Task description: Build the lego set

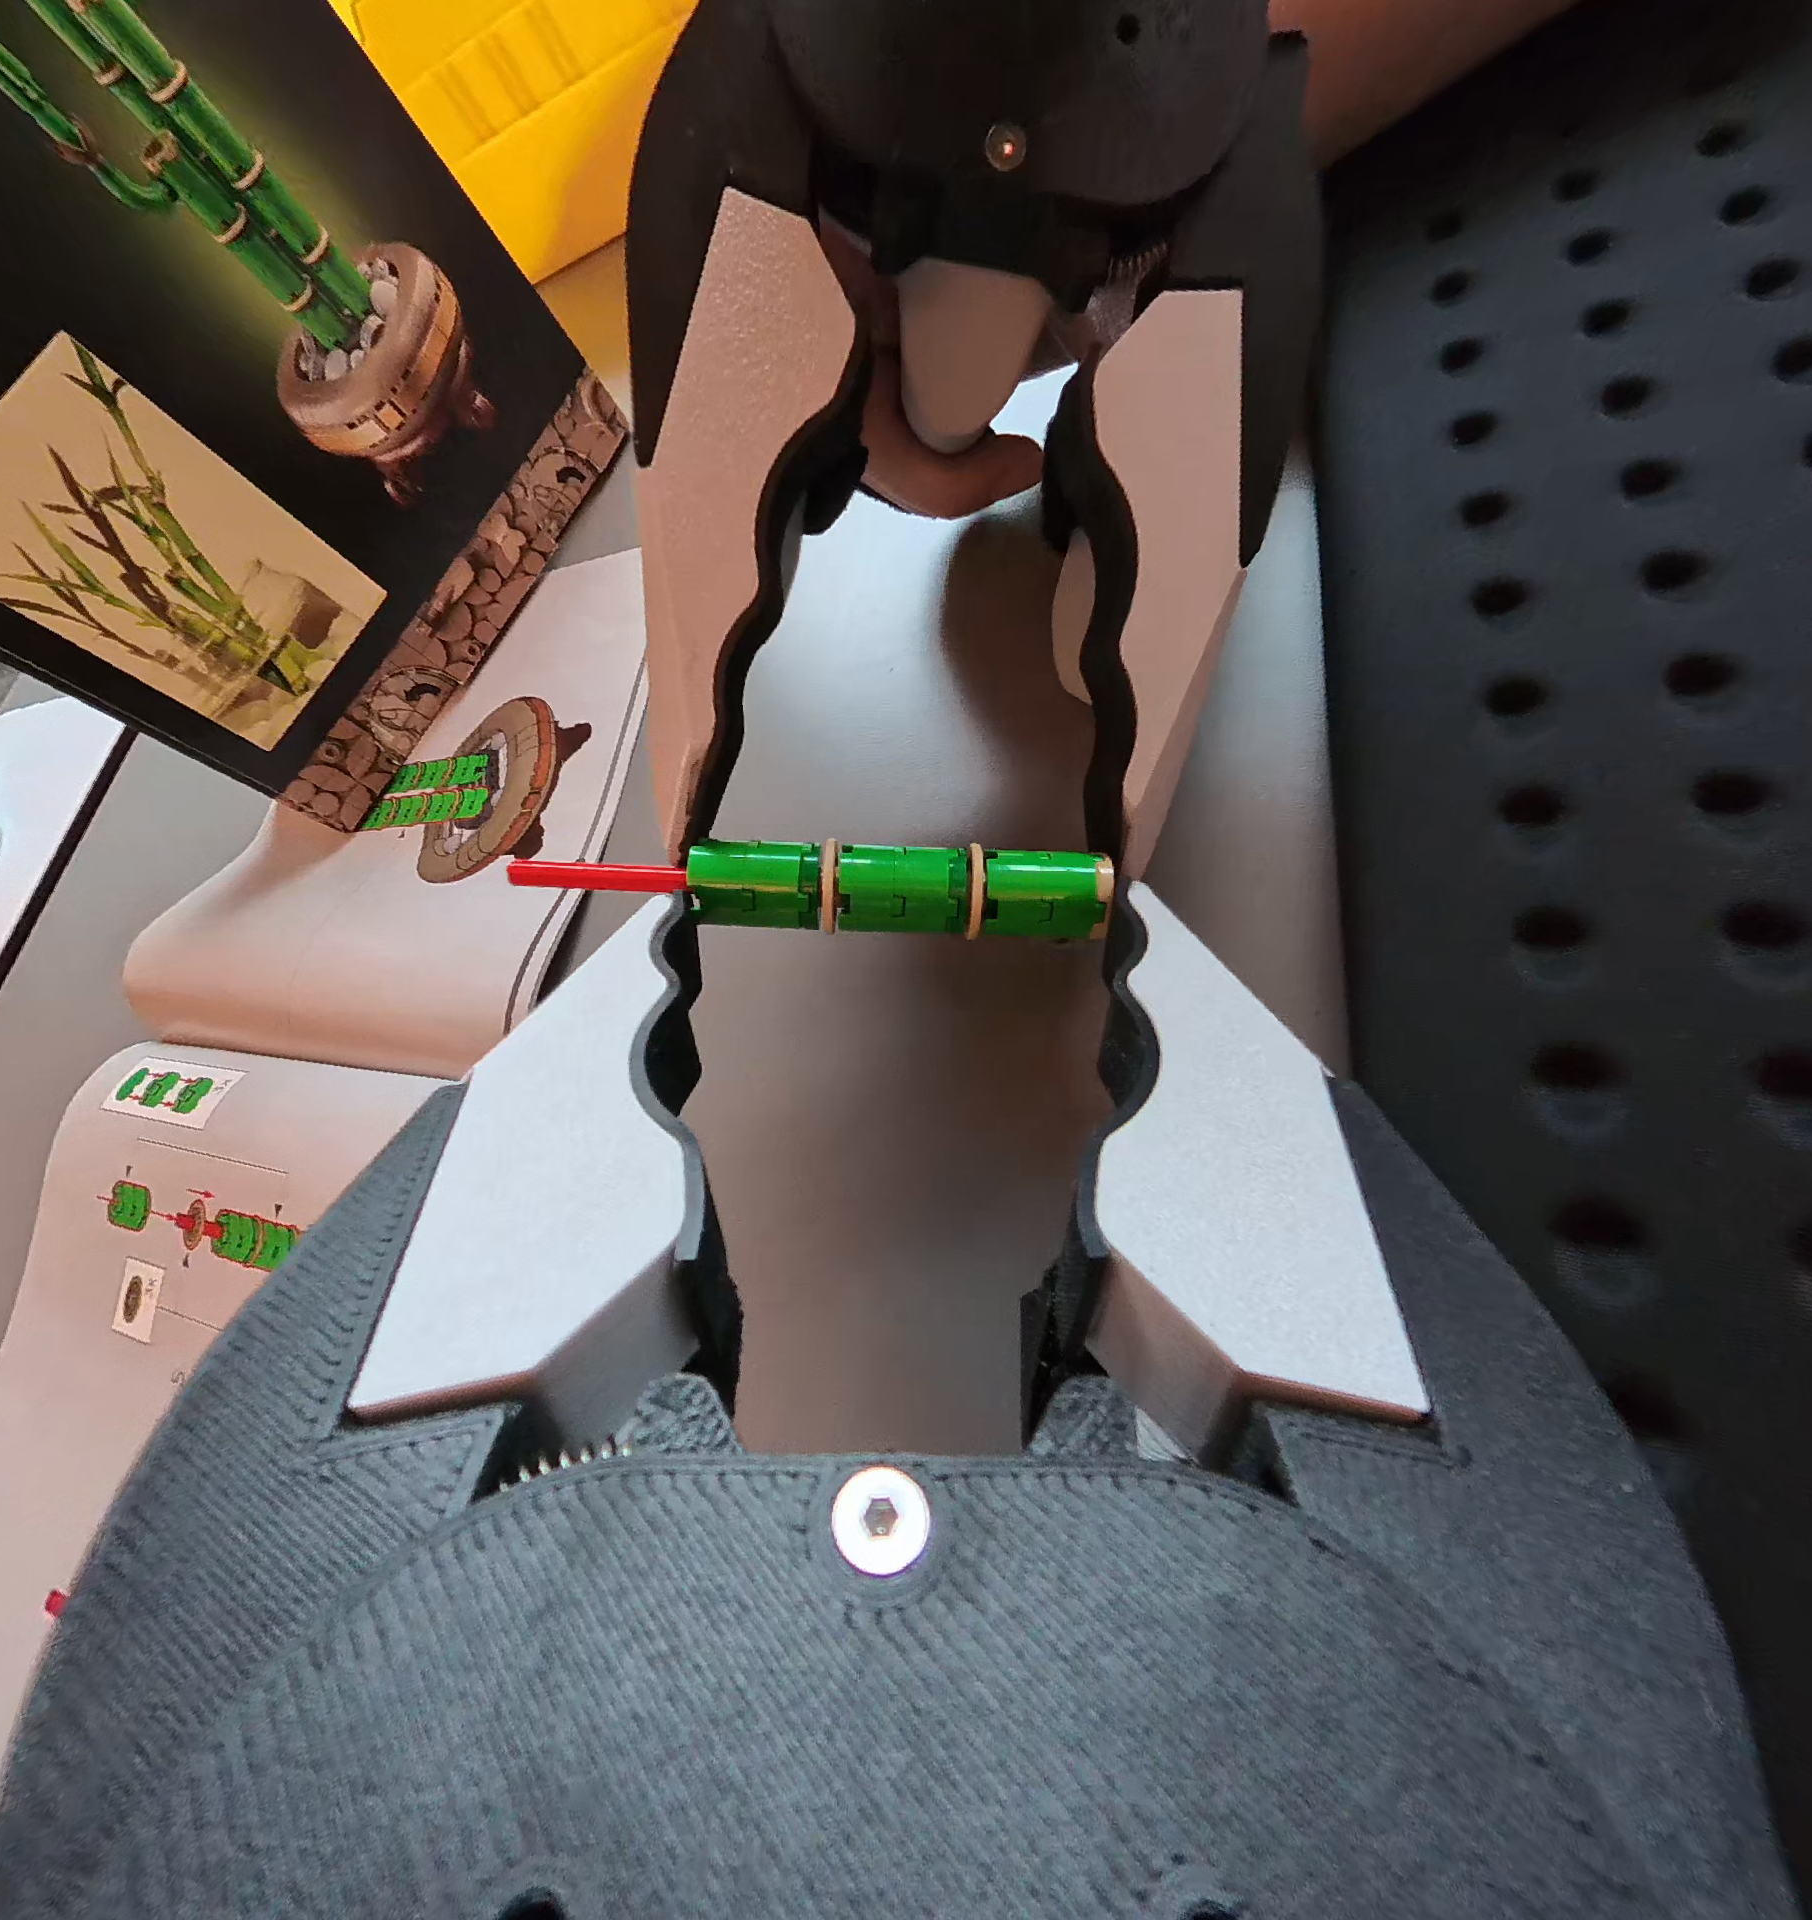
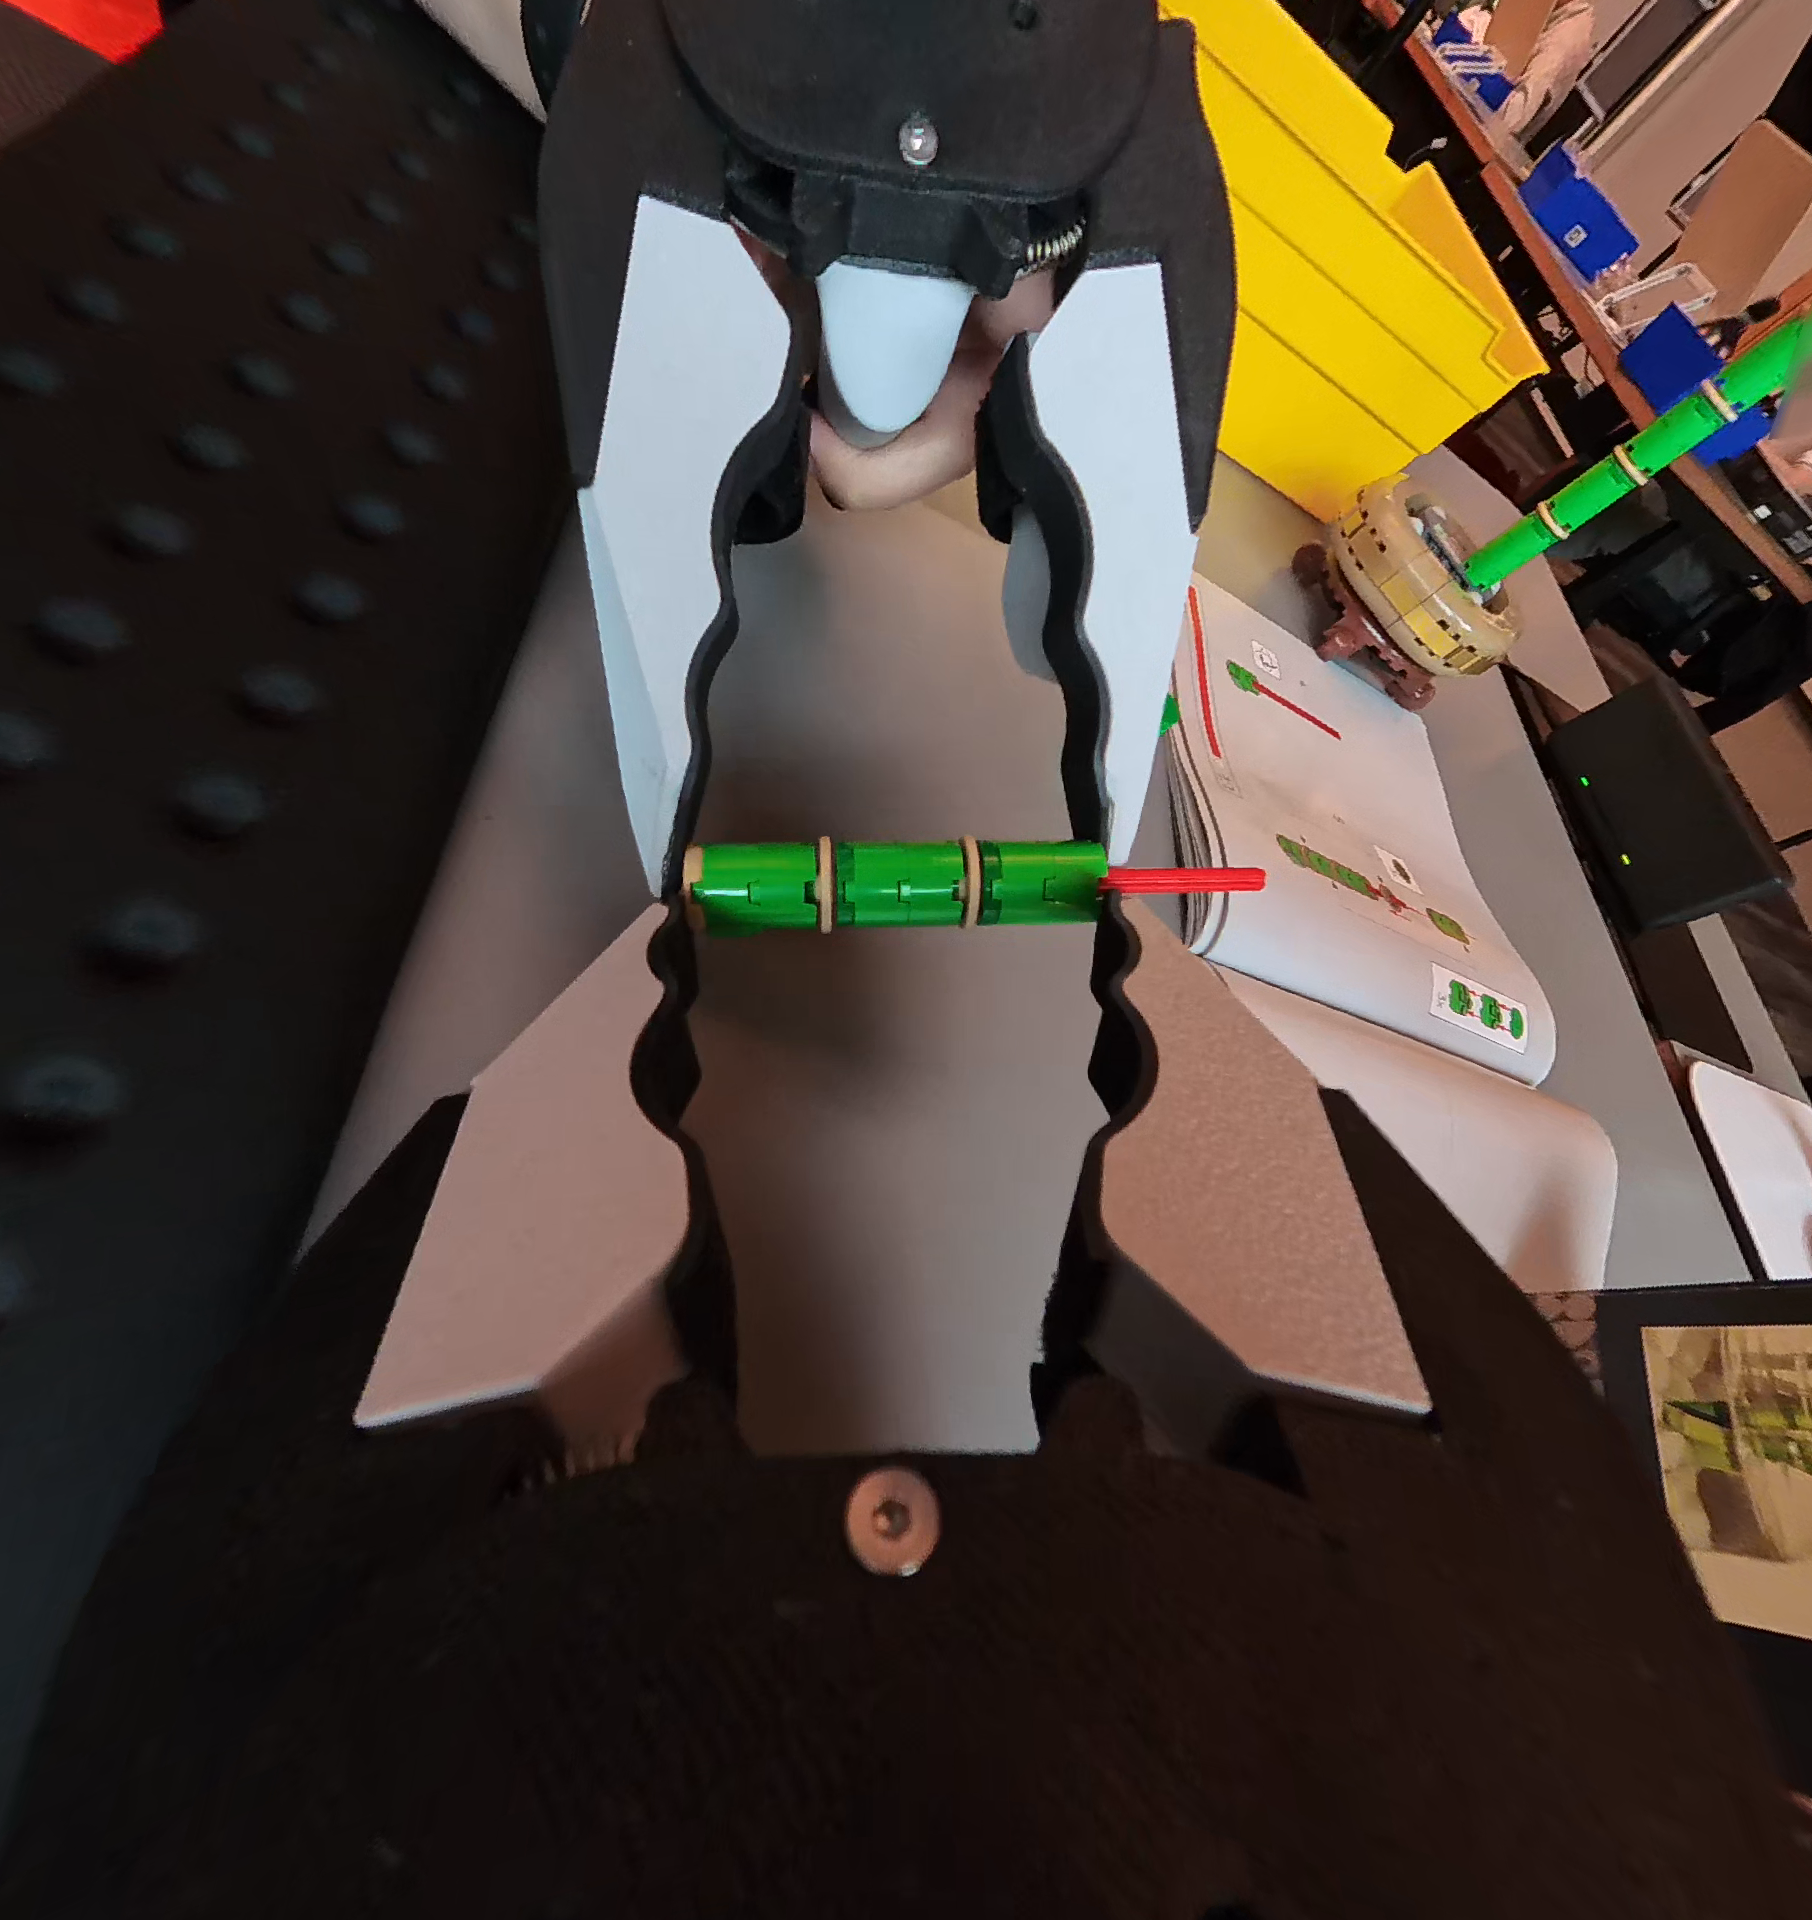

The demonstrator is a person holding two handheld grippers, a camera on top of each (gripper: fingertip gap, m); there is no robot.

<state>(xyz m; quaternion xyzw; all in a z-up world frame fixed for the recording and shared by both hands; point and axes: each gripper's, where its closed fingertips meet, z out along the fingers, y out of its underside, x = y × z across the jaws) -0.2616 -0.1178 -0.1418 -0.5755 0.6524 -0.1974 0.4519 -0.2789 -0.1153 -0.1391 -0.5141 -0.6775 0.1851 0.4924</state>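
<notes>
In the left wrist view, the left gripper (image 1: 902, 914) and the right gripper (image 1: 907, 831) meet tip to tip around a green stalk (image 1: 902, 888). Each gripper has its fingers spread wide and presses the stalk at its two ends. The stalk hangs above the grey table (image 1: 881, 644), beside the open booklet (image 1: 341, 935). Its long axis lies crosswise, and the red rod (image 1: 595, 876) points left.

In the right wrist view, the rod (image 2: 1182, 880) points right, toward the pot (image 2: 1421, 582) with its standing stalk. I judge this section is finished; the next move needs a careful carry to the pot, rod first.
</notes>
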